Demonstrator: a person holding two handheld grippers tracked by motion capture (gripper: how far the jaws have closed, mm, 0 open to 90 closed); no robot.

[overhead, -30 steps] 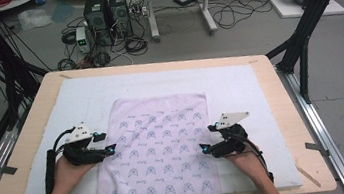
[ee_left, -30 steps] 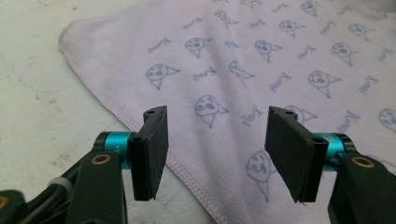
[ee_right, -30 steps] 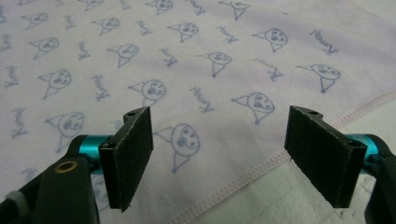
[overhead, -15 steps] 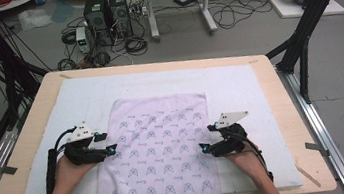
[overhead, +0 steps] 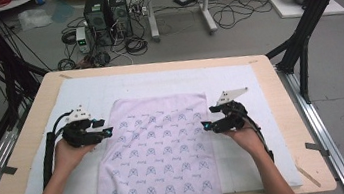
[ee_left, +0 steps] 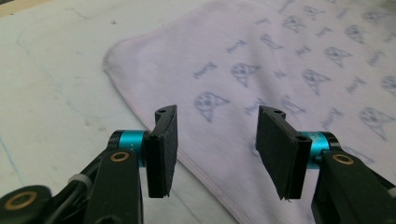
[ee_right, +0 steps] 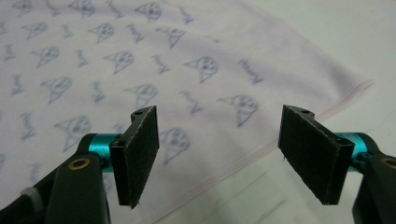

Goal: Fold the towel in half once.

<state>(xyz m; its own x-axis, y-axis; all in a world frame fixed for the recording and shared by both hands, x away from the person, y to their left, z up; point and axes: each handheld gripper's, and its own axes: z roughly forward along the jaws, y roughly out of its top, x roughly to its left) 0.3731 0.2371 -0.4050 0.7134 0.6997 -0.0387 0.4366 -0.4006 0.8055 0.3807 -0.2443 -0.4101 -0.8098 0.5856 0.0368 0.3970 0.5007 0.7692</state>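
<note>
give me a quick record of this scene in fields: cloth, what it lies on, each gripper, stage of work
cloth: pale pink rectangular towel with grey-blue cat print, spread flat, near end hanging over the table's front edge
surface: white mat on a light wooden table
left hand-held gripper: jaws apart and just closing further, over the towel's left hem, nothing pinched
right hand-held gripper: jaws apart and just closing further, over the towel's right hem, nothing pinched
stage: both side edges lined up for a grasp, towel not yet lifted or folded

Cloth point(overhead: 159, 149): on the mat point(overhead: 260, 90), between both tongs.
Left gripper point(overhead: 105, 133): over its left edge.
Right gripper point(overhead: 206, 125): over its right edge.
</note>
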